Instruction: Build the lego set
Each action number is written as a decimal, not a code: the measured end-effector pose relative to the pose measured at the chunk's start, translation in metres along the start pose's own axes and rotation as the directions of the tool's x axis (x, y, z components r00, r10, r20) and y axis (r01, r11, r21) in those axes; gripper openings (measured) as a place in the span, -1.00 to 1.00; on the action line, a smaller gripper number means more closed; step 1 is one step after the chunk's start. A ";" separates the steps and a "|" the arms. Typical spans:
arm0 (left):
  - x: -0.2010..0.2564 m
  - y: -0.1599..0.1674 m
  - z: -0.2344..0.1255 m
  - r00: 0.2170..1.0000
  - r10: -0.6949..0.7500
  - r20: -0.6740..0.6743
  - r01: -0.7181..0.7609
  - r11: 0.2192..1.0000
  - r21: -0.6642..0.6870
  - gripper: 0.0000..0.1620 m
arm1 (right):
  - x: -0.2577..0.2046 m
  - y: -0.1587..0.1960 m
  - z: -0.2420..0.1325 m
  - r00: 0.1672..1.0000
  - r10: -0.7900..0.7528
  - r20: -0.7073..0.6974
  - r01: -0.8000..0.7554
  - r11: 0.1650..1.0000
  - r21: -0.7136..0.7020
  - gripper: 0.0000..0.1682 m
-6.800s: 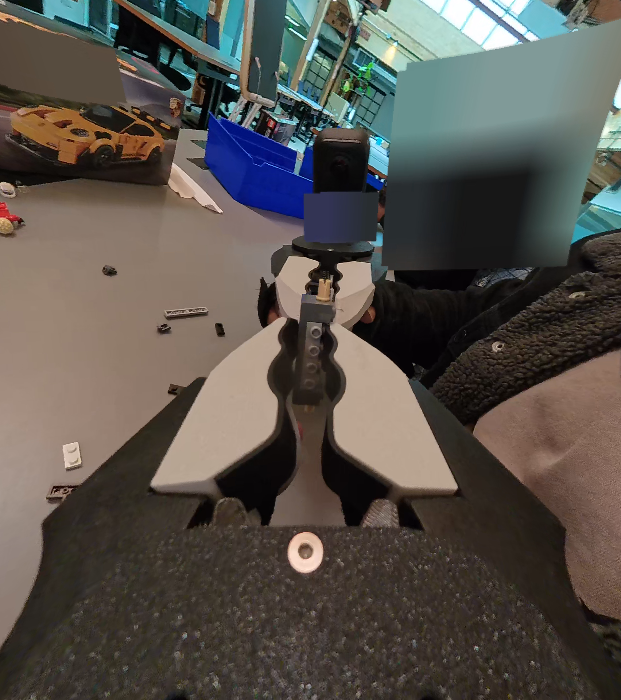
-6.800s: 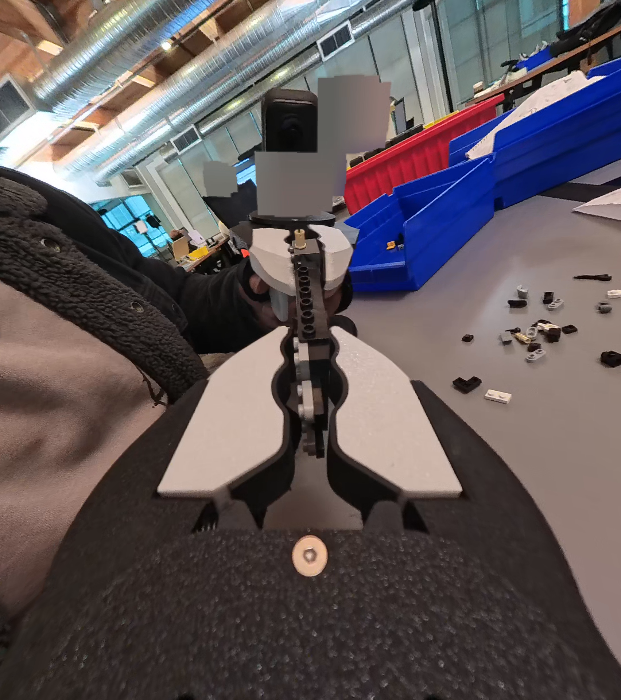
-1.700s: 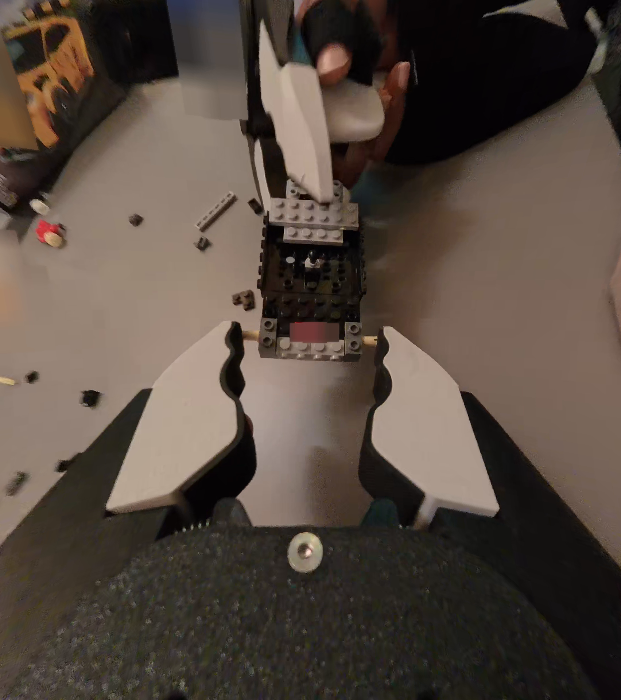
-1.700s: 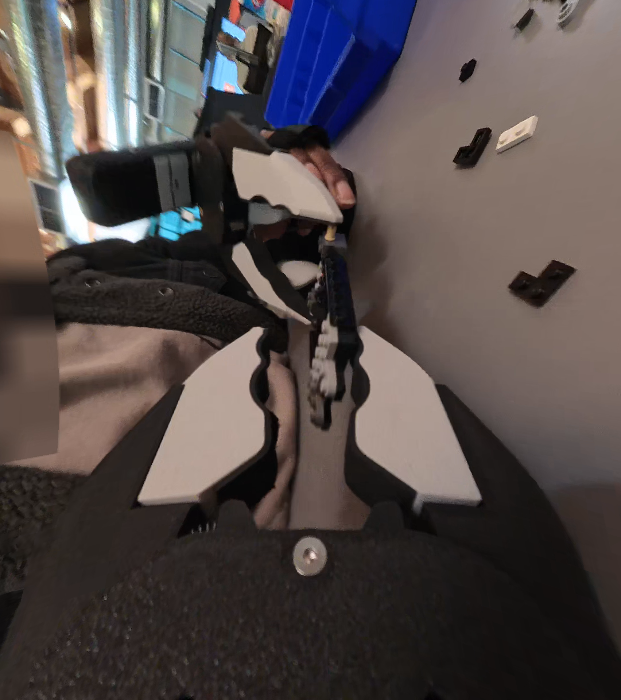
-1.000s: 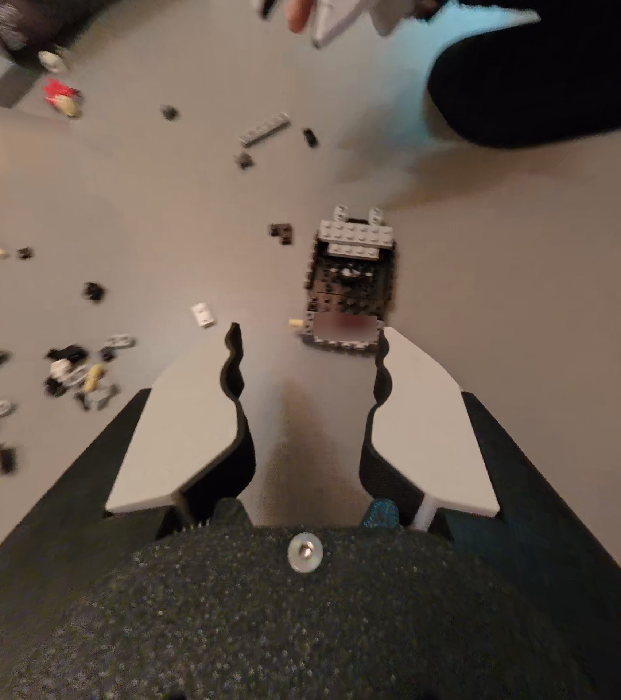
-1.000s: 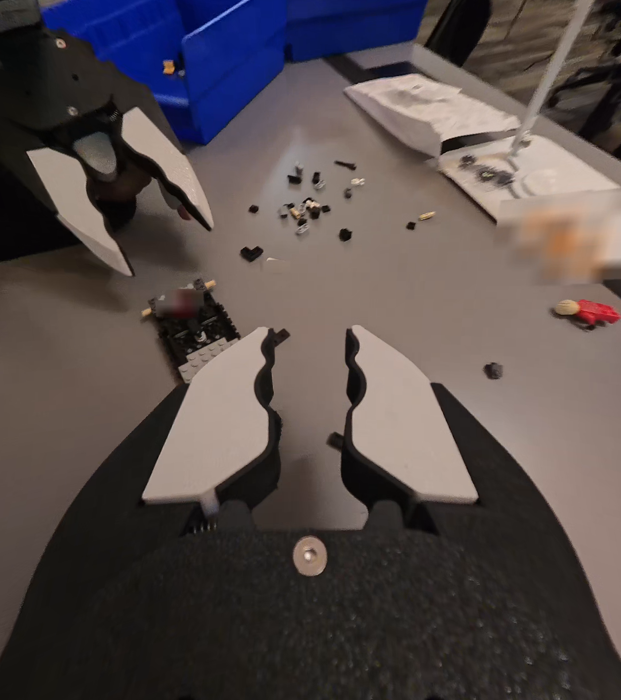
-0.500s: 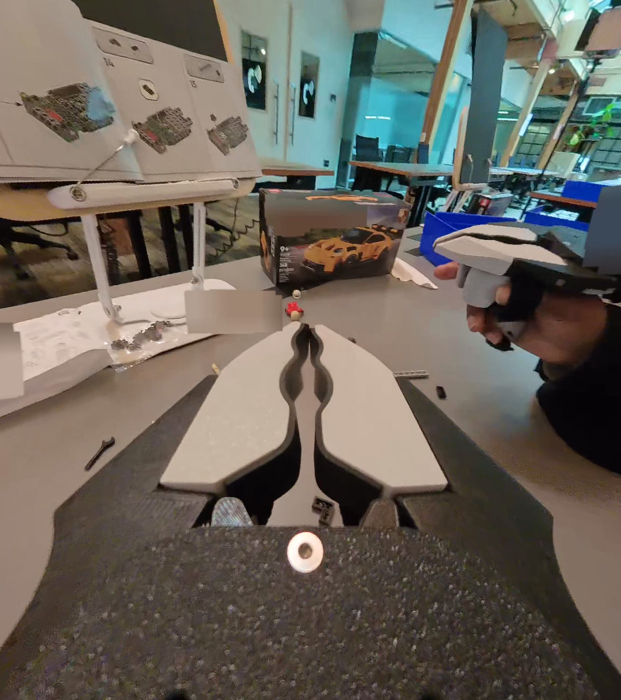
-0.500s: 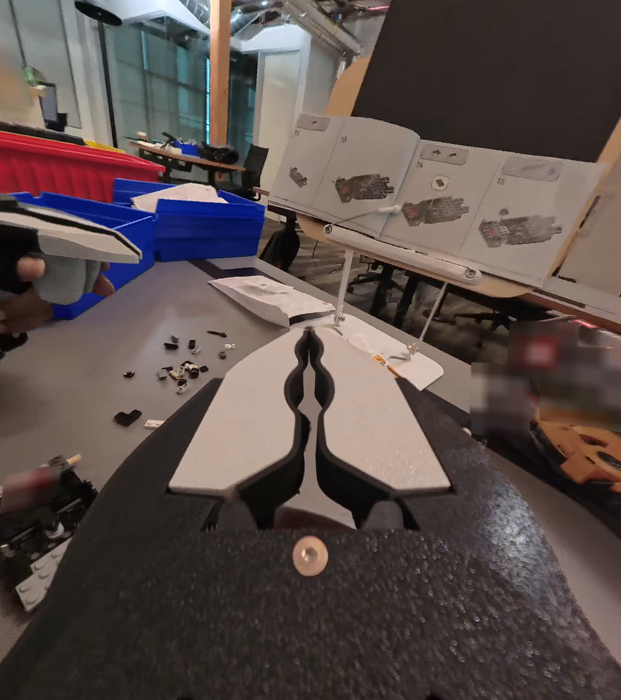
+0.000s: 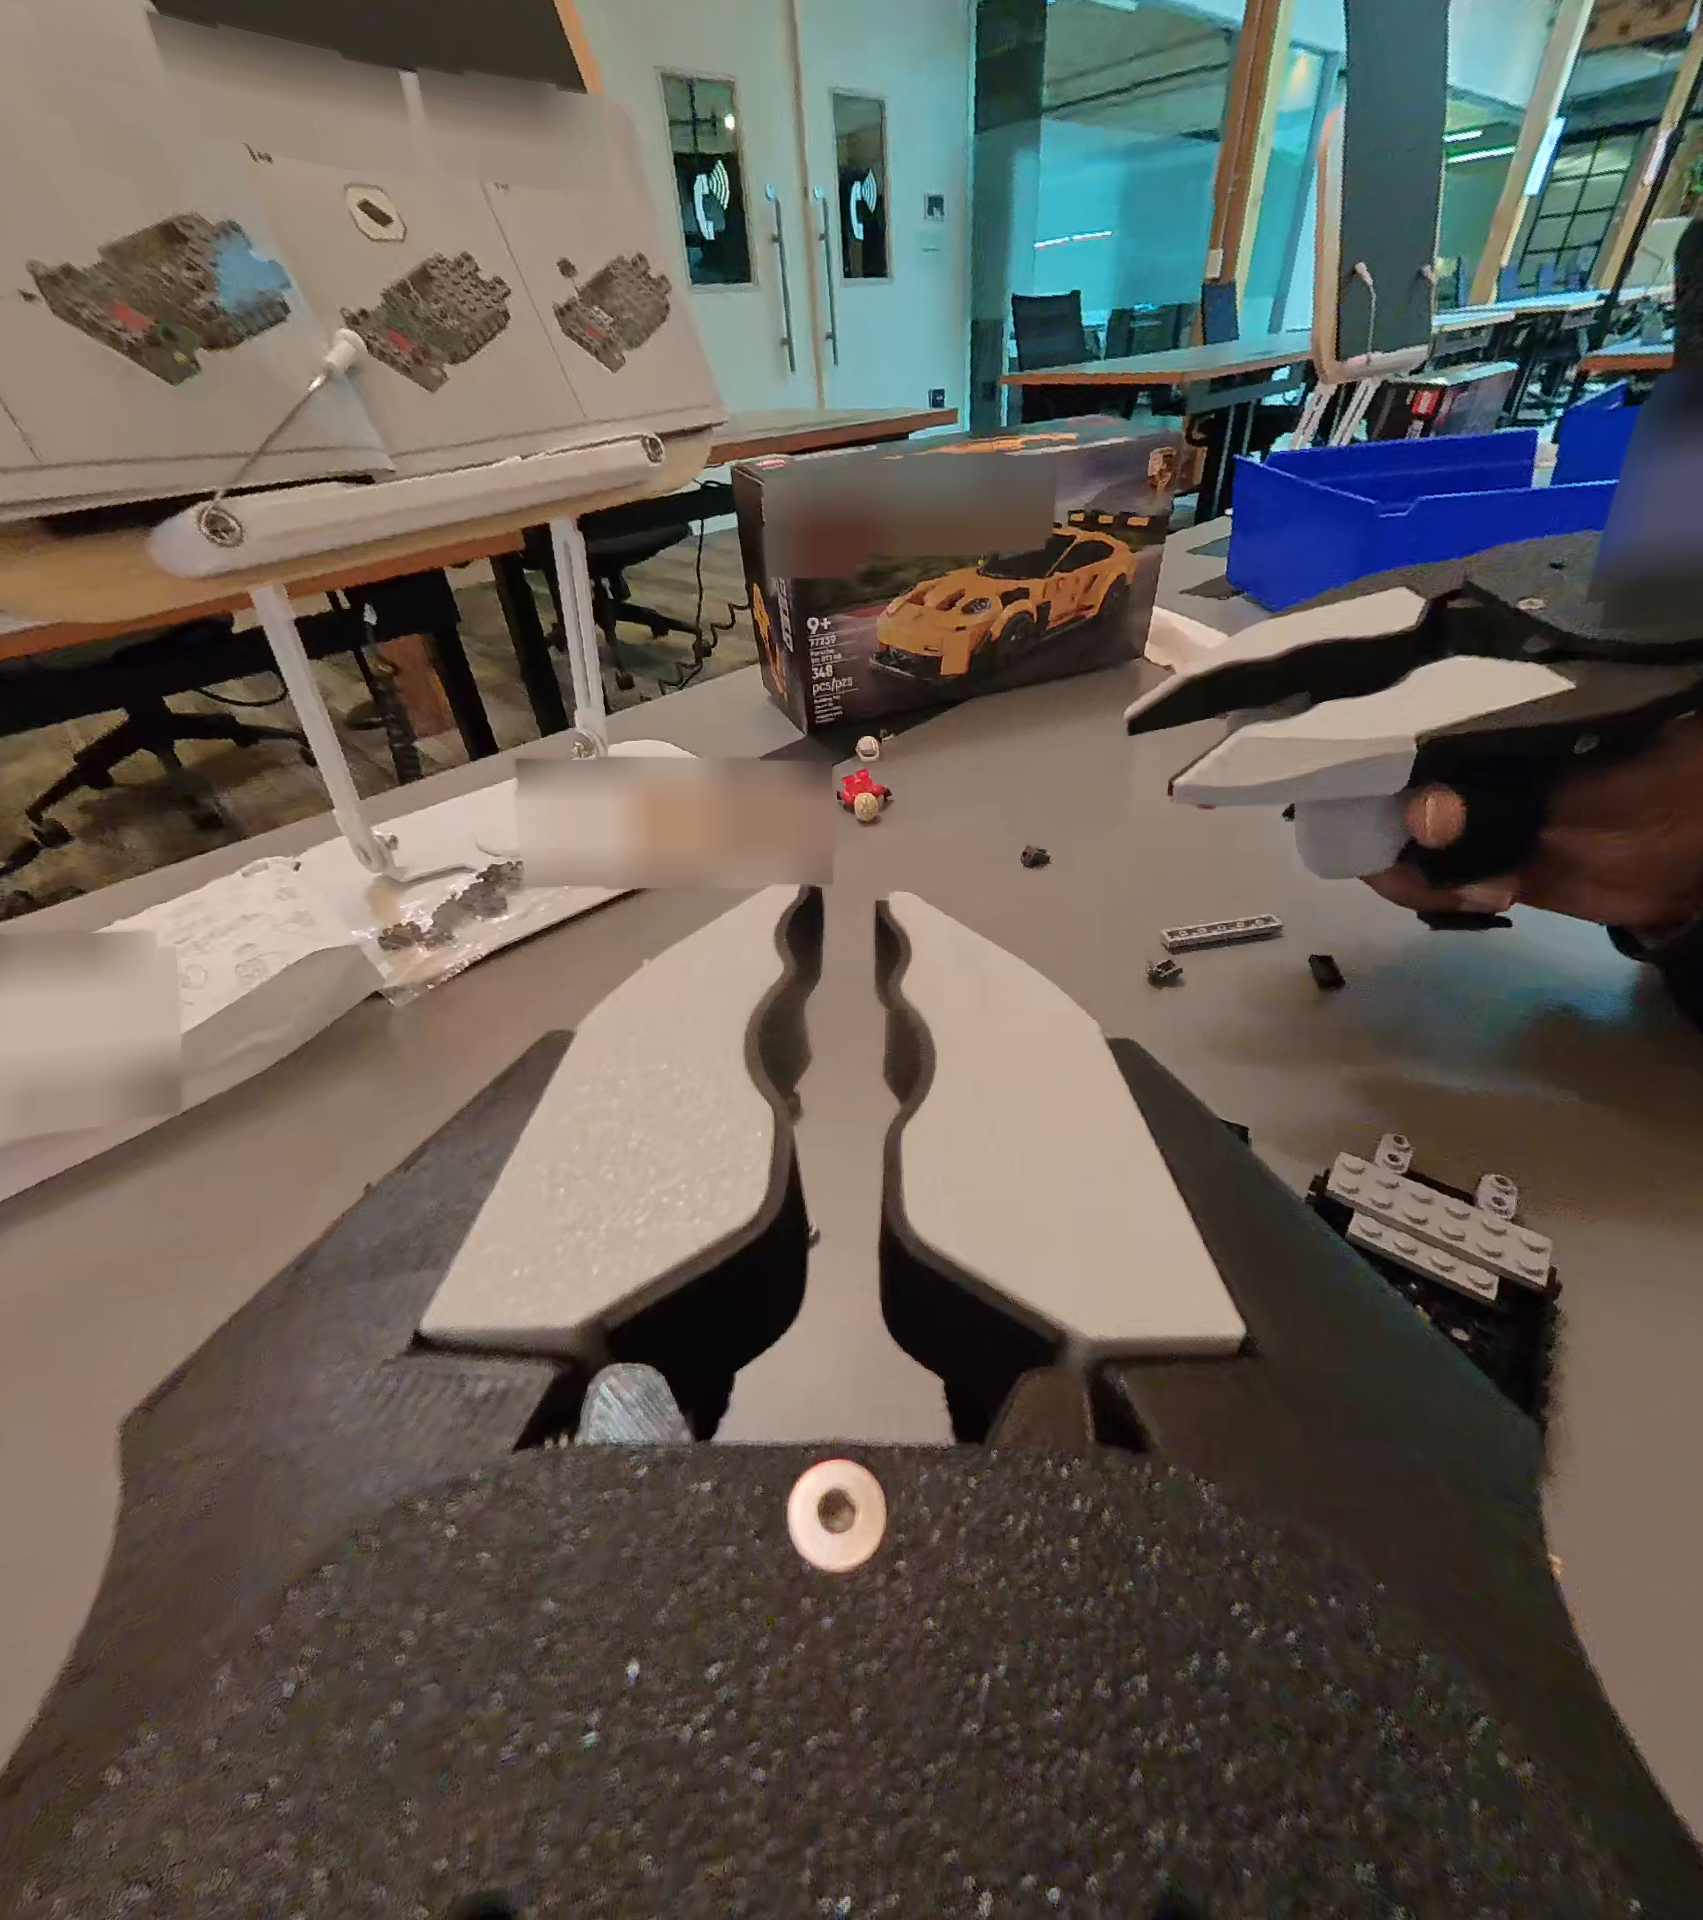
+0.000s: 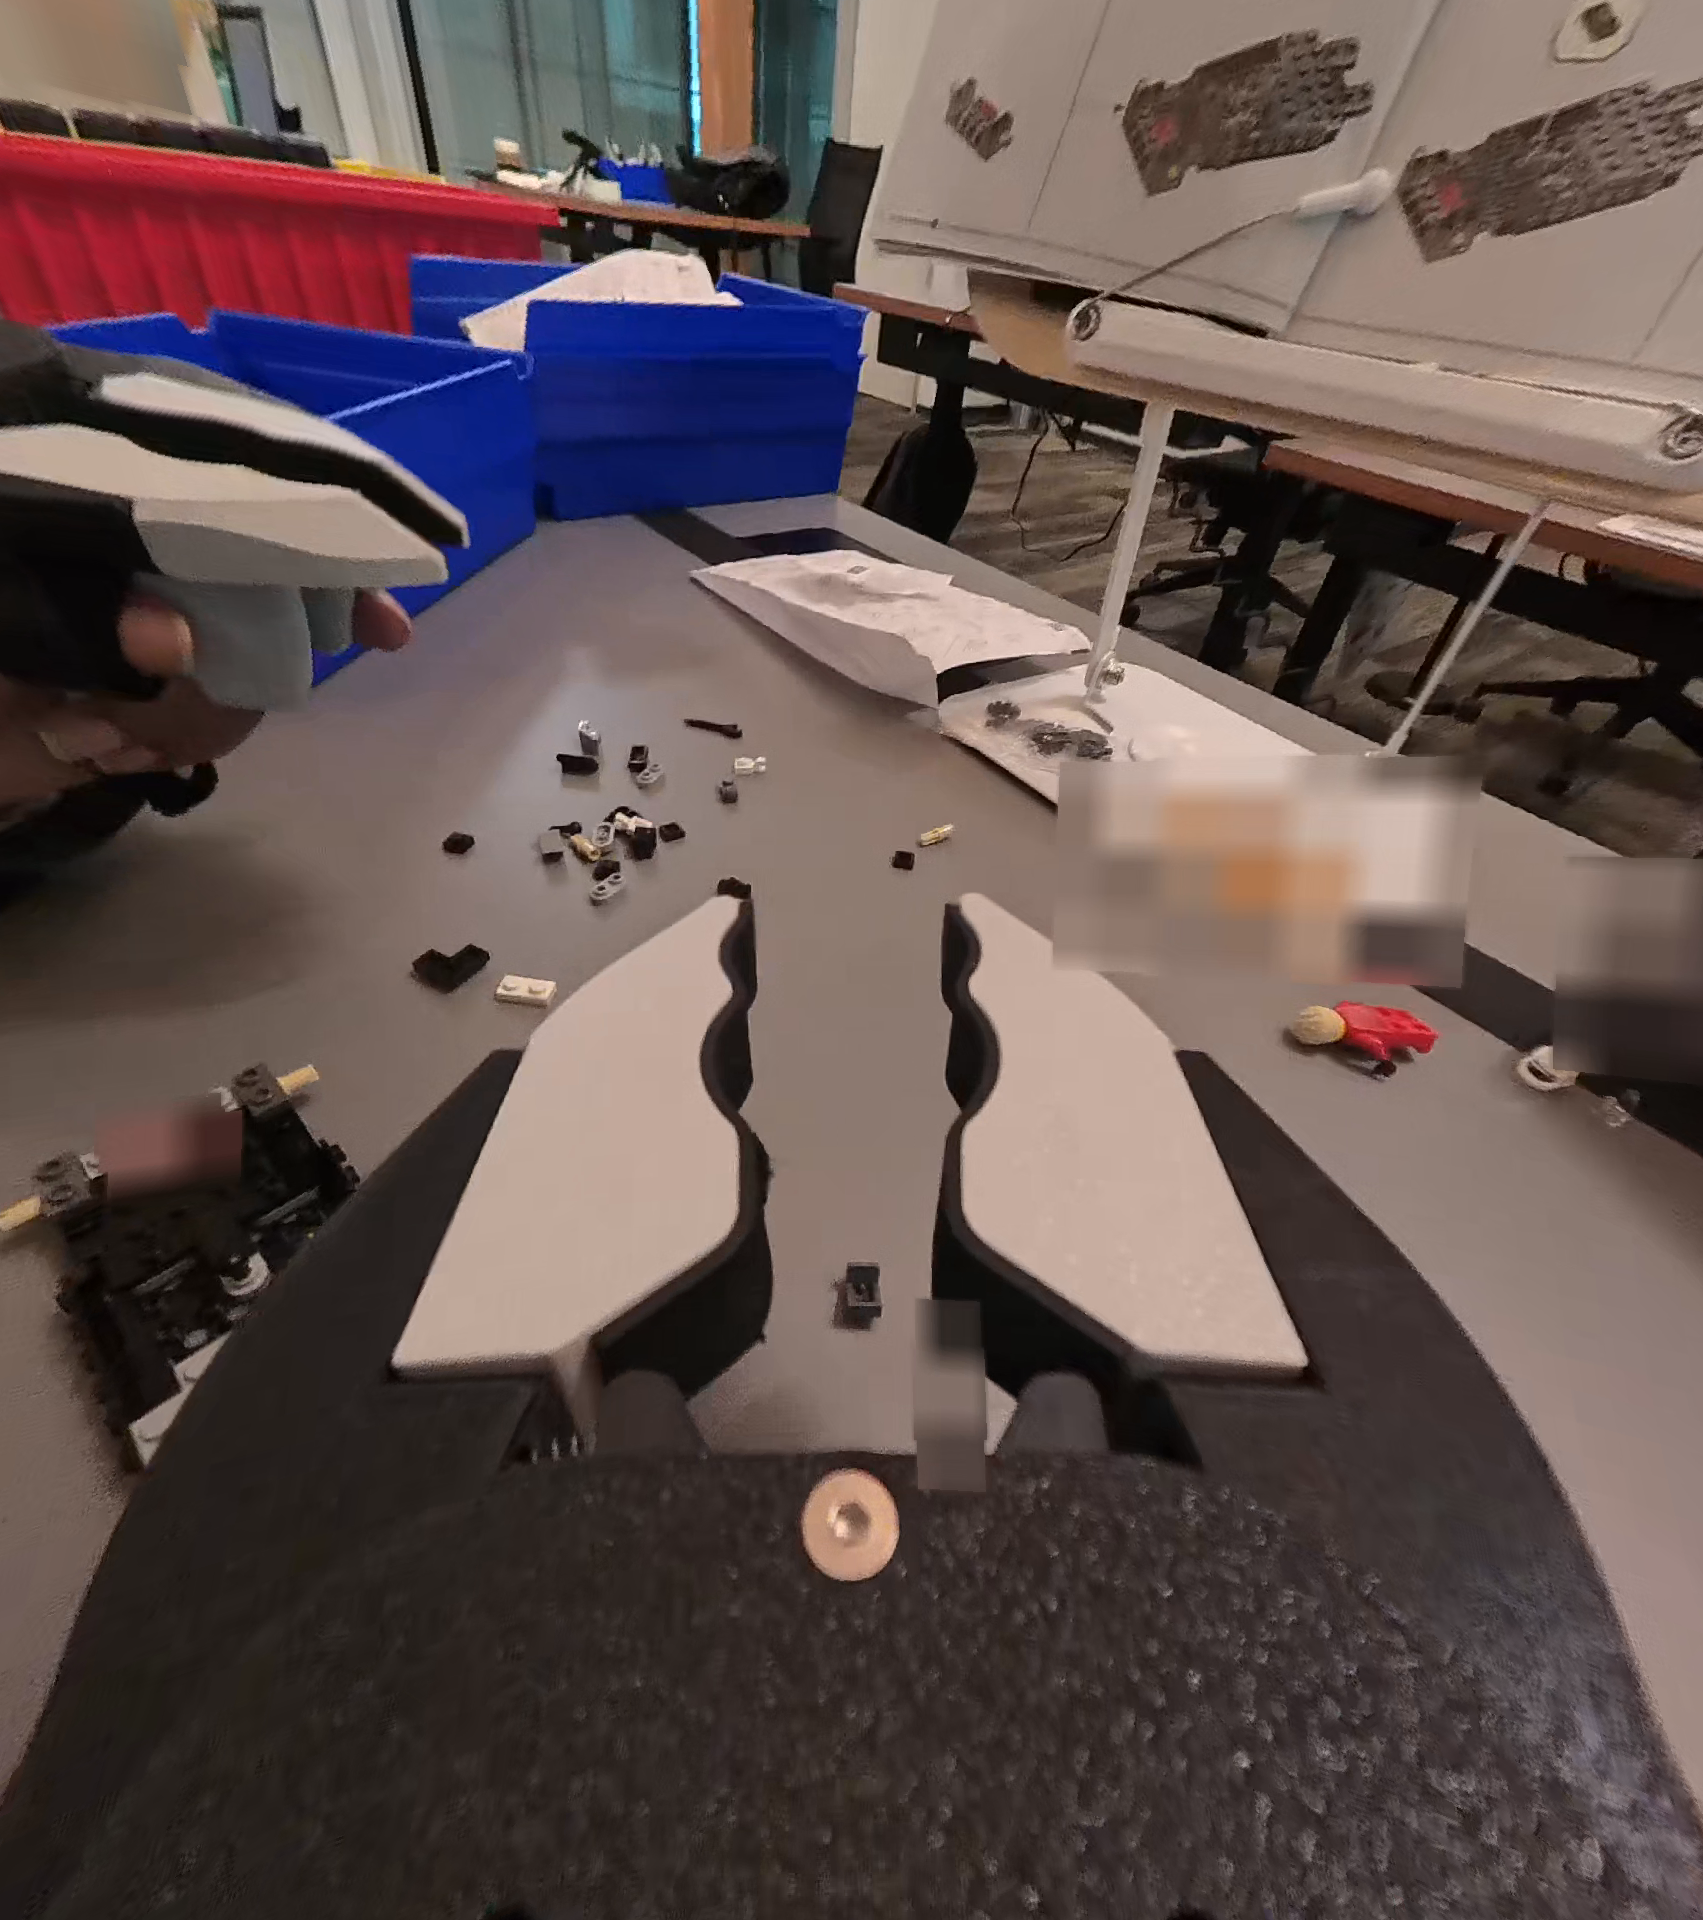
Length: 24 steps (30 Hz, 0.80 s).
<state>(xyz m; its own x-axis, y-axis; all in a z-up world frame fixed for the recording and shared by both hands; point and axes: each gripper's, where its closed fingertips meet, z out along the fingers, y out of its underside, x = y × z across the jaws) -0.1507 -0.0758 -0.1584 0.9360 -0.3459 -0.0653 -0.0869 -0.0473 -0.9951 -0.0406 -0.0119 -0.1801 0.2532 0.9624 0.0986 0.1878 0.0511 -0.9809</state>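
Note:
The partly built black and grey lego assembly (image 9: 1439, 1247) lies on the grey table, to the right of my left gripper; in the right wrist view it (image 10: 192, 1226) lies to the left of my right gripper. My left gripper (image 9: 849, 909) is open by a narrow gap and empty, above the table. My right gripper (image 10: 847, 914) is open wider and empty; a small black piece (image 10: 859, 1294) lies on the table between its fingers. Each gripper also shows in the other's view, hand-held: the right gripper (image 9: 1164, 753) and the left gripper (image 10: 447, 551).
Loose small pieces (image 10: 608, 831), a black corner piece (image 10: 450, 966) and a white plate (image 10: 525, 992) lie ahead. A grey strip (image 9: 1221, 930), a red minifigure part (image 9: 862, 795), the set's box (image 9: 961, 592), the instruction booklet on its stand (image 9: 307, 312), paper bags (image 10: 888, 613) and blue bins (image 10: 618, 395) surround them. Across from one pair of fingers to the other is roughly 15 cm.
Both grippers were shut half a second ago and have opened, the right one wider. Earlier both held the assembly in the air; it now lies on the table.

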 end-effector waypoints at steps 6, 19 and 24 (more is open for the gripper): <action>-0.014 0.003 -0.002 0.998 -0.059 0.034 0.058 0.998 0.005 -0.97 | 0.002 0.001 -0.003 0.992 -0.097 -0.075 0.098 0.995 0.003 -1.00; -0.010 0.019 -0.002 0.999 -0.049 0.022 0.050 0.998 -0.035 -1.00 | 0.009 0.002 -0.013 0.989 -0.028 -0.142 0.034 0.999 0.039 -1.00; -0.011 0.014 -0.006 0.999 -0.016 0.045 0.016 1.000 -0.016 -1.00 | 0.012 -0.002 -0.015 0.984 -0.043 -0.174 0.053 0.997 0.054 -1.00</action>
<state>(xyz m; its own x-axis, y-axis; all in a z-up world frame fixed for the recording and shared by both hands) -0.1644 -0.0778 -0.1710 0.9517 -0.3023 -0.0530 -0.0770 -0.0678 -0.9947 -0.0233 -0.0043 -0.1746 0.4065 0.8981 0.1681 0.1494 0.1161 -0.9819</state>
